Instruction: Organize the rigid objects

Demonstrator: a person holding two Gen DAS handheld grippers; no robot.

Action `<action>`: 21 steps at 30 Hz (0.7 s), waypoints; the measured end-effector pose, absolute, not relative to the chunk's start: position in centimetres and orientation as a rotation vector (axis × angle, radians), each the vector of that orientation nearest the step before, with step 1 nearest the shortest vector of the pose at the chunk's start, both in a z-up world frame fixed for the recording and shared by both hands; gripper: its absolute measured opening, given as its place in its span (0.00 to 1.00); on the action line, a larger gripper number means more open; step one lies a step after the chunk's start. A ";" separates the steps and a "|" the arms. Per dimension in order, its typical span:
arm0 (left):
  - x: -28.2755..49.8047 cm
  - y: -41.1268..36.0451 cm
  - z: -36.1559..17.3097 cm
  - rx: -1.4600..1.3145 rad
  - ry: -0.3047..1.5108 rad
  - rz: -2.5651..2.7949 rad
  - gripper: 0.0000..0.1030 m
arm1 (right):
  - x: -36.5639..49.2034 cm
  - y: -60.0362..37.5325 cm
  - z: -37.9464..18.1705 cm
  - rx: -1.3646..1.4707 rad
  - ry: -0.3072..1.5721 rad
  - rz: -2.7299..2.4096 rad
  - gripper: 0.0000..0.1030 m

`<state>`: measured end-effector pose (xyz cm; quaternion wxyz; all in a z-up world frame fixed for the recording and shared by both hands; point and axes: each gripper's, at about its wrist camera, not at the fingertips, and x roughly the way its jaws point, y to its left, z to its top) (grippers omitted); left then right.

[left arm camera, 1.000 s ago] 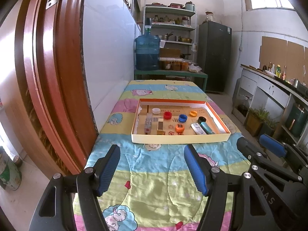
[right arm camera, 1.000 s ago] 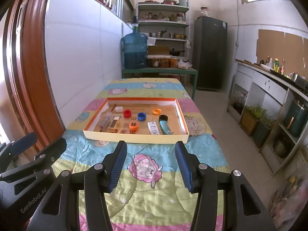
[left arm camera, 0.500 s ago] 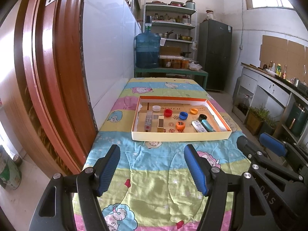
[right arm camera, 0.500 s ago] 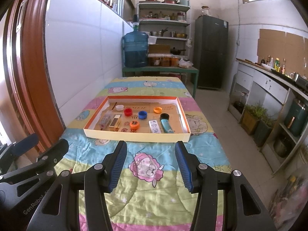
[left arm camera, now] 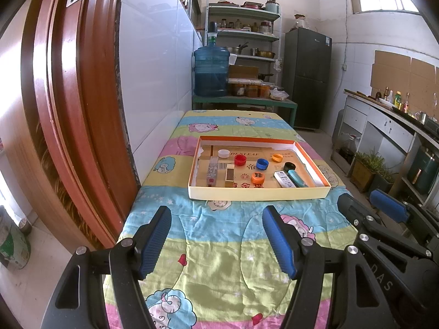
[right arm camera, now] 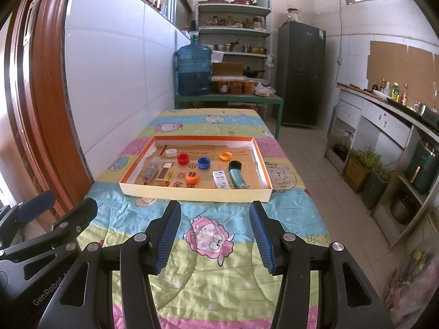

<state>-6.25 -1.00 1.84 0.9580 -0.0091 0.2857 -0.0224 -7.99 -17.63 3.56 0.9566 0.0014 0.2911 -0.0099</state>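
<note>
Two claws, left claw (left arm camera: 216, 240) and right claw (right arm camera: 215, 237), hang apart and empty over the quilted bench (right arm camera: 219, 274). Straight ahead I see the tray (right arm camera: 192, 190) of caps. I risk nudging its near wall or scattering caps.

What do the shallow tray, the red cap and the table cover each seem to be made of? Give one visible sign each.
Tray: likely cardboard; thin, matte, folded walls.
Red cap: probably plastic; smooth, evenly coloured.
Table cover: quilted fabric; stitched lines, soft wrinkles, slight sheen.
</note>
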 end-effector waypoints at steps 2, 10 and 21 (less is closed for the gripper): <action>-6.3 -1.0 1.8 -0.017 0.580 -0.045 0.67 | -8.0 -17.6 3.5 0.004 0.592 -0.019 0.52; -6.3 -0.8 1.3 -0.019 0.583 -0.046 0.67 | -7.9 -17.5 3.3 0.004 0.592 -0.019 0.52; -6.2 -0.8 1.5 -0.019 0.584 -0.045 0.67 | -7.9 -17.4 3.2 0.004 0.592 -0.020 0.52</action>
